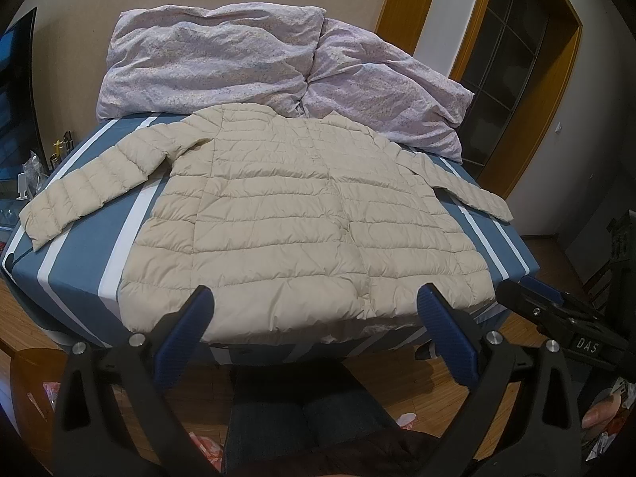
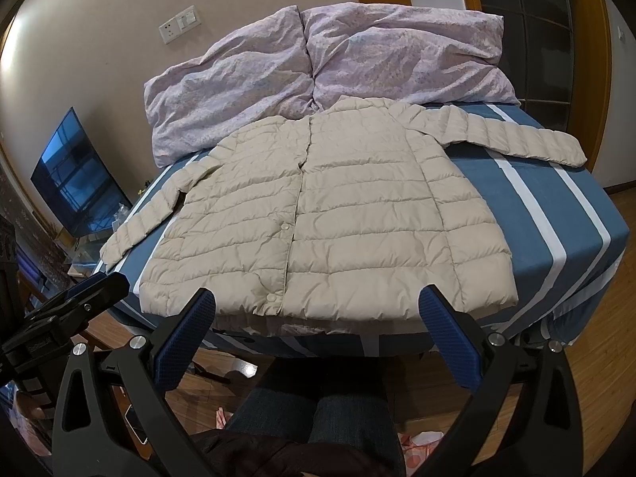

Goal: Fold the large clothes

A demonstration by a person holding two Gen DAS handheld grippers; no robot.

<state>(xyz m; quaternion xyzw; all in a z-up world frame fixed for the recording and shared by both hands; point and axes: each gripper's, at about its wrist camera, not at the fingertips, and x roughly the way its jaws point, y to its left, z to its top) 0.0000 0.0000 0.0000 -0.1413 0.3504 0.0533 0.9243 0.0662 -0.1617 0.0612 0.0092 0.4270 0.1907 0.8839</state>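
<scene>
Both sets of jaws stand wide apart and hold nothing: my left gripper (image 1: 316, 312) and my right gripper (image 2: 318, 310) hover just off the near edge of the bed (image 1: 71, 262), short of the cloth.

Spread flat on the striped blue sheet lies the beige puffer jacket (image 1: 286, 214), front up, its snap placket running down the middle and its hem hanging slightly over the near edge. Its collar reaches up to the floral pillows (image 1: 214, 55) at the head of the bed. One sleeve (image 1: 83, 190) angles out toward my left and the other sleeve (image 2: 516, 135) stretches out toward my right, both lying flat on the sheet.

I judge this jacket light and very soft, with quilted channels full of air, so it will sag and spring back instead of keeping a crease. Its shell looks smooth and probably slippery, so a shallow pinch on one layer may slide out. I would bite deep across a stitched seam, where the padding is thin and the fabric bunches least. Good holds look to be the cuff of each sleeve for bringing the sleeves across the chest, then the two hem corners for doubling the body up toward the collar. Nothing here is fragile, though the snaps should stay out of my pads.
</scene>
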